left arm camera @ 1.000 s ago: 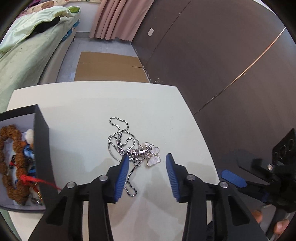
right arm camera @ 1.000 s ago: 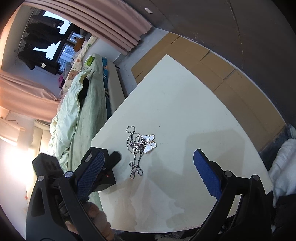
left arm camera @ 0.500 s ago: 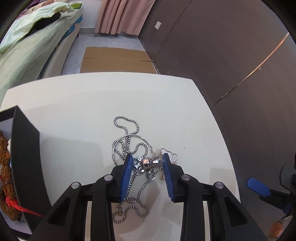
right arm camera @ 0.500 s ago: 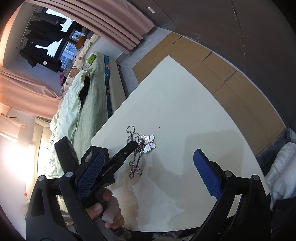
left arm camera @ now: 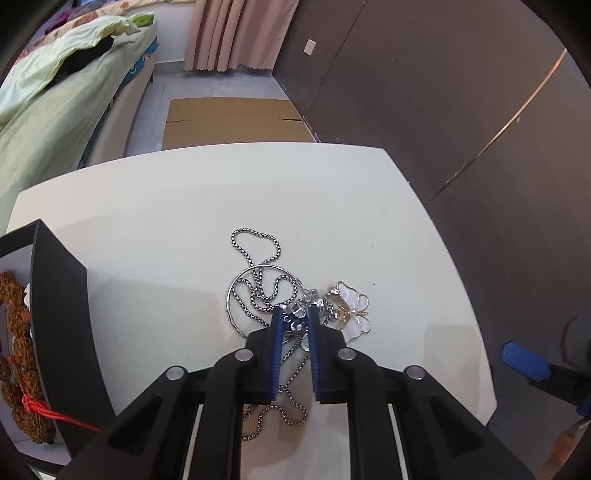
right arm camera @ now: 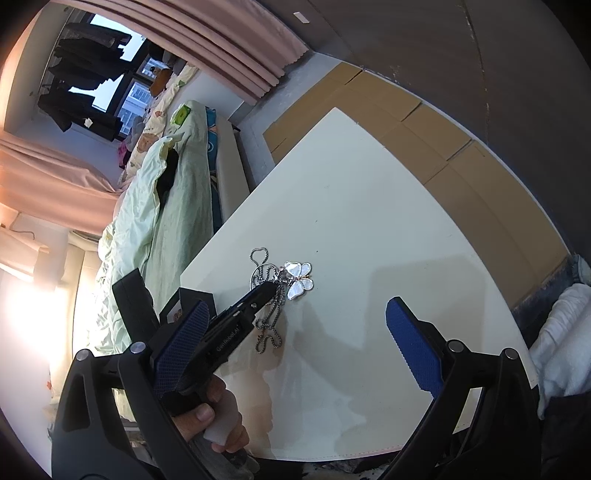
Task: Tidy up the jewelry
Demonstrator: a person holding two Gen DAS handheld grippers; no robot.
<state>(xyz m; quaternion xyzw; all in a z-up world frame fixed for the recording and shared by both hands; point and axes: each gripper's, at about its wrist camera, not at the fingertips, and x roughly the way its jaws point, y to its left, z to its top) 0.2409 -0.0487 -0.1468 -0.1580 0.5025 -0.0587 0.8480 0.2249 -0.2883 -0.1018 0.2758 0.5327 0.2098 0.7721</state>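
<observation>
Left gripper (left arm camera: pixel 295 319) clamped on necklace (left arm camera: pixel 266 291); right gripper (right arm camera: pixel 295 332) apart; black box (left arm camera: pixel 55 314) holds beads (left arm camera: pixel 14 332).

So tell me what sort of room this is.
Most likely a bedroom: a bed with pale green bedding, pink floor-length curtains, and dark clothes hanging at the window.

left tool (left arm camera: pixel 295 323) lowered, jaws just closed on crystal beads (left arm camera: pixel 297 312)
</observation>
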